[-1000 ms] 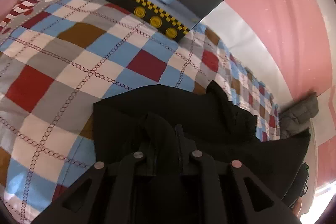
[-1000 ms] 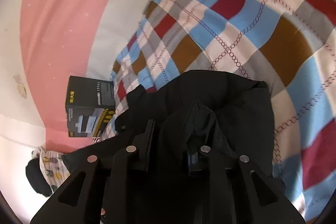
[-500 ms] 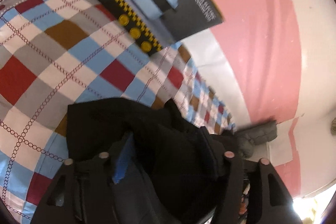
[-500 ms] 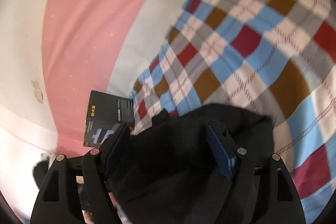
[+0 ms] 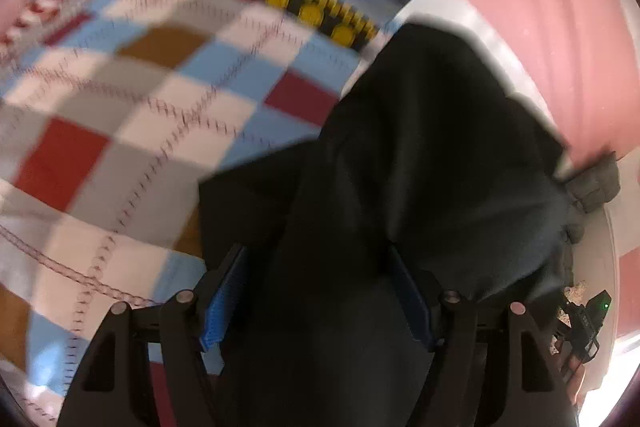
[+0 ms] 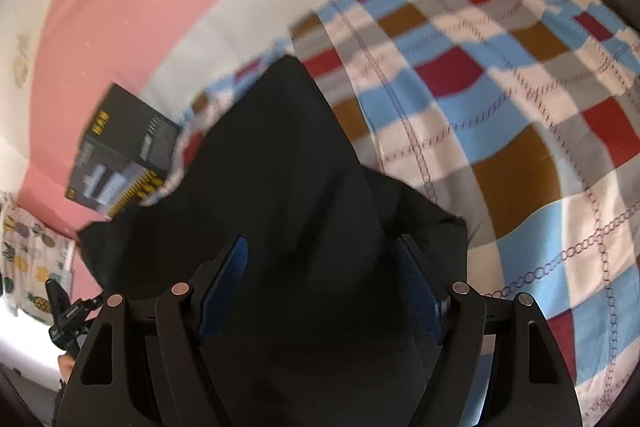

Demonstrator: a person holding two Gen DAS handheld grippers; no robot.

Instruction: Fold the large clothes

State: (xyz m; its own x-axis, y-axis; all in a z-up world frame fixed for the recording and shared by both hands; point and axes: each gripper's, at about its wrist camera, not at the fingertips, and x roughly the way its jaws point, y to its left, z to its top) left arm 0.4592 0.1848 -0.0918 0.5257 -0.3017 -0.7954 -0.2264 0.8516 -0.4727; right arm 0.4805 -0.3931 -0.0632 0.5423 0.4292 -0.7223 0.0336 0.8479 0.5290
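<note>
A: Both jaws wide apart, left gripper [image 5: 318, 291] and right gripper [image 6: 320, 283], black garment [image 5: 420, 167] draped between the pads, neither clamping it.

B: Location?

A: Heaped on the checkered bedspread [image 6: 500, 99], near the black box [image 6: 120, 155]. Looks soft, floppy, fairly light; likely sags, so pinch hem edges or corners.
</note>
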